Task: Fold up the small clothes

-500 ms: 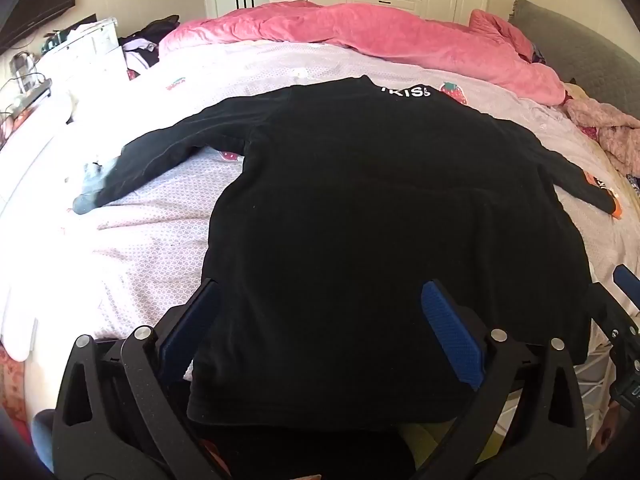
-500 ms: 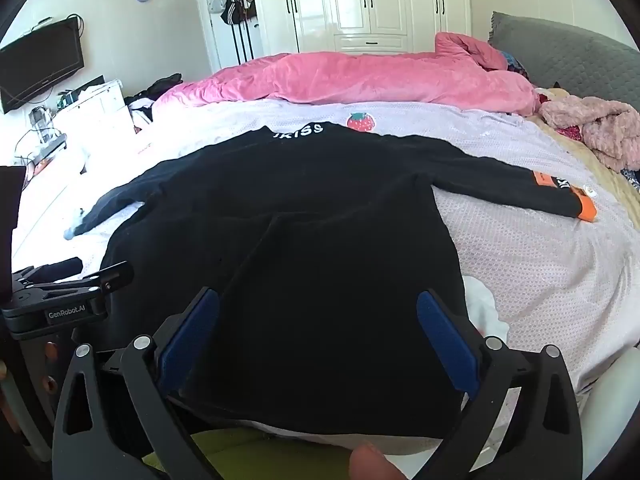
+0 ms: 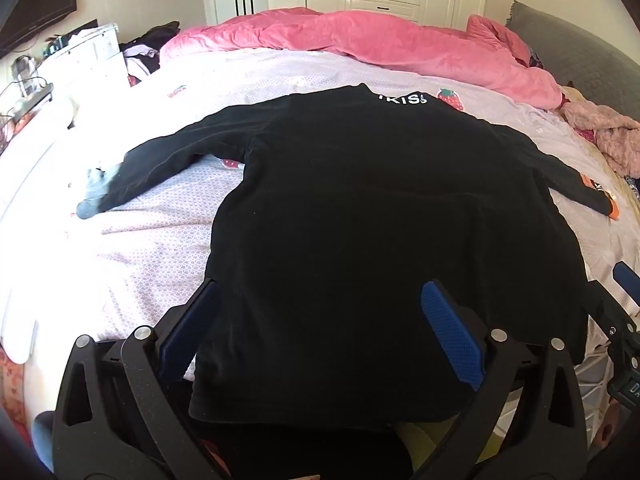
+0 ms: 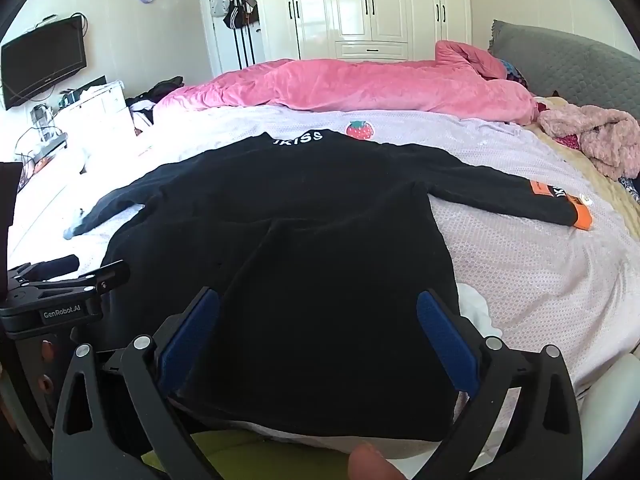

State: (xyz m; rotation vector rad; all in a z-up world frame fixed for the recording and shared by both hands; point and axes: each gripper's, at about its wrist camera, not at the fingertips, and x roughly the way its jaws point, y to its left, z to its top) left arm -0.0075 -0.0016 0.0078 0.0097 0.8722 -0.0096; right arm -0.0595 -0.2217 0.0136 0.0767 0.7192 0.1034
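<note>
A black long-sleeved top (image 3: 380, 220) with white "KISS" lettering at its collar lies flat on the bed, sleeves spread to both sides; it also shows in the right wrist view (image 4: 312, 248). Its right sleeve ends in an orange cuff (image 4: 582, 216). My left gripper (image 3: 320, 312) is open, its blue pads either side of the hem's left part. My right gripper (image 4: 318, 320) is open over the hem's right part. The left gripper also shows at the left edge of the right wrist view (image 4: 64, 296). Neither holds cloth.
A pink quilt (image 4: 360, 84) lies across the far side of the bed. A pink fluffy garment (image 4: 596, 136) and a grey headboard (image 4: 580, 68) are at the right. White cabinets (image 3: 80, 60) and clutter stand at the left. The bedsheet (image 4: 540, 272) is pale with strawberry prints.
Both grippers have tilted up and drawn back slightly, so the top sits lower in both views. Both stay open and the top has not moved.
</note>
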